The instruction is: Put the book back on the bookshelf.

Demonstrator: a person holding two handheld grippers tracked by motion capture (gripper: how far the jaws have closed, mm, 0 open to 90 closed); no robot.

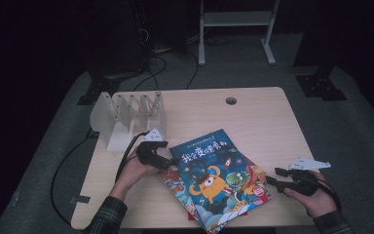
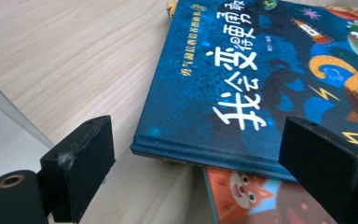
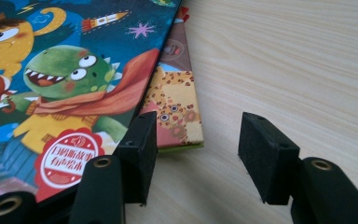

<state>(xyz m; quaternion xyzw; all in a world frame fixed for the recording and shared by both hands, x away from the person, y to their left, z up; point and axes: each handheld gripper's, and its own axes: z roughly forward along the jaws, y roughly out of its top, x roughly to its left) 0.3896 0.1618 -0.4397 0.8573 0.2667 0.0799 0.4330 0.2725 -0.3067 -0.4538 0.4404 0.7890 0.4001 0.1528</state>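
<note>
On the wooden tabletop (image 1: 263, 117) a blue picture book (image 1: 214, 170) lies flat atop a small stack of other picture books (image 1: 175, 181), near the person's edge; its cover shows an orange monster and a green dinosaur under white lettering; the lower books peek out at the left and right sides. At the stack's left the left tongs (image 1: 171, 162) stand wide open, holding nothing; in the left gripper view the blue book's corner (image 2: 144, 144) lies between the two black pads, touching neither. Beside the stack's right corner the right tongs (image 1: 271, 180) are about half open and empty; in the right gripper view one pad sits just at the edge of the blue cover (image 3: 74, 84), the other over bare wood, with the corner of an orange book (image 3: 177, 116) ahead of the gap. Behind the left hand (image 1: 134, 173) a white slotted book rack (image 1: 126, 114) stands on the tabletop, well apart from the stack.
</note>
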